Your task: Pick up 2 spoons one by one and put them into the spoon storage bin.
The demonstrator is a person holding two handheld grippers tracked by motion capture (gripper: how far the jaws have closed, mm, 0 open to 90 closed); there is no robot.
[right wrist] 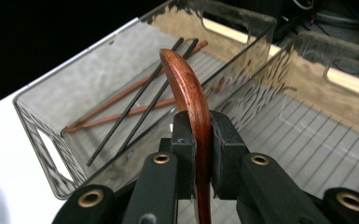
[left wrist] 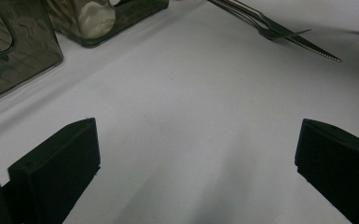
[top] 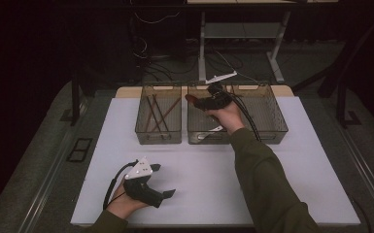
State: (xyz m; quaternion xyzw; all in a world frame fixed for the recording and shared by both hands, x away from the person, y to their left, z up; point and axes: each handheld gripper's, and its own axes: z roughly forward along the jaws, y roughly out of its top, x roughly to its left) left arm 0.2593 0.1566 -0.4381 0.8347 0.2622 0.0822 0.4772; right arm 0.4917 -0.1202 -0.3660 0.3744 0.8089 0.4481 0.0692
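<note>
L gripper [top: 156, 182] is resting at 7 o'clock, jaws wide apart, empty. R gripper [right wrist: 200, 140] is clamping the wooden spoon [right wrist: 189, 93] edge-on at 12 o'clock, over the right bin [top: 272, 127]; chopsticks [top: 156, 114] bin [top: 158, 138] is at 11. Lower it slowly & level before opening. No readable writing.

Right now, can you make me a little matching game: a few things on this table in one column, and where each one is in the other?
1. wooden spoon
2. chopsticks
3. fork
4. left gripper

a. lying in the left bin
b. open, low over the white mat
c. clamped in the right gripper
d. lying loose on the mat

Pairs: 1-c, 2-a, 3-d, 4-b
</note>
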